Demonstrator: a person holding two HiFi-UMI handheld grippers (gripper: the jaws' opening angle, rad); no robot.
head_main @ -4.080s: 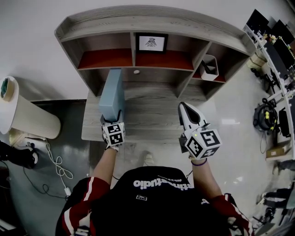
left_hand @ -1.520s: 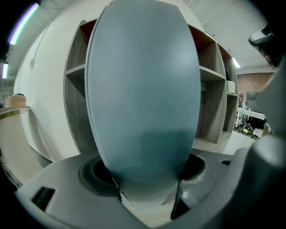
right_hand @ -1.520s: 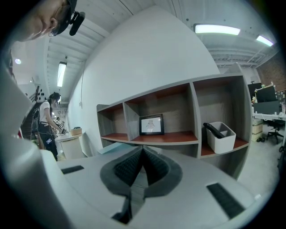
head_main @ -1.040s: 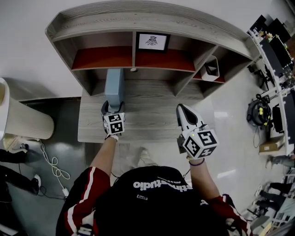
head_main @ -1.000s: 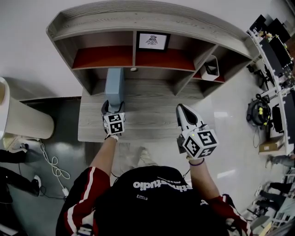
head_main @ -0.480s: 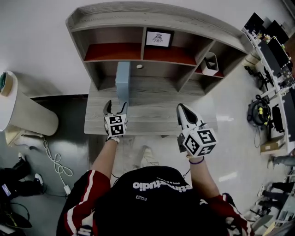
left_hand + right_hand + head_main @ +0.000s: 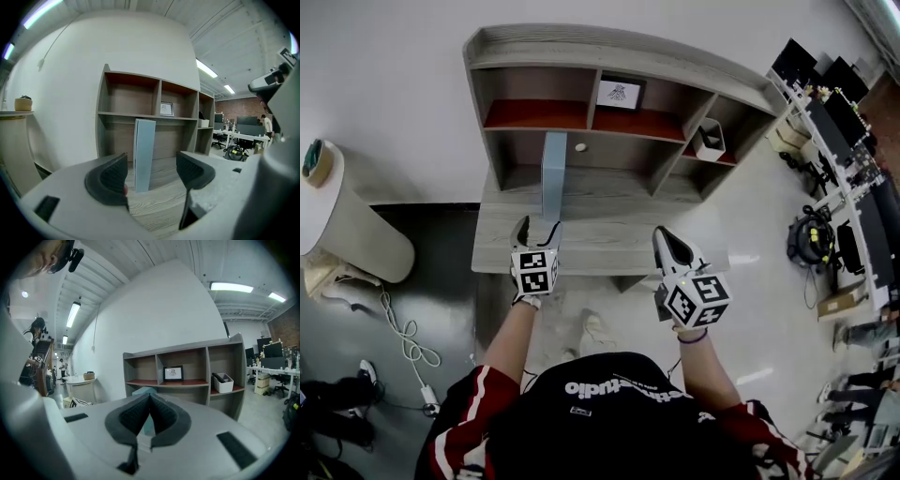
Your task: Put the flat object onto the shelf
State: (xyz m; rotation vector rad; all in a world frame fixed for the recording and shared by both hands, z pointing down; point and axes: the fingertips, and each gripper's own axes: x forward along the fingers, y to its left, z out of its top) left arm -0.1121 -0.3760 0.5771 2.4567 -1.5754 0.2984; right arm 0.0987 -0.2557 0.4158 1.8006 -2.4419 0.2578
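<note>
Flat blue panel (image 7: 553,174) is standing upright on its narrow end on the lower wooden deck (image 7: 609,239) of the shelf (image 7: 623,49), with its top up by the front edge of the red-floored cubbies. Your left gripper (image 7: 536,226) sits just near of it, not touching, jaws spread with nothing between them, forearm reaching straight out. Your right gripper (image 7: 665,240) hovers over the deck's near edge, well right of the panel, jaws pressed together and empty. There's open deck between the two grippers. The framed picture (image 7: 619,93) and white bin (image 7: 709,141) sit farther back in the cubbies.
</note>
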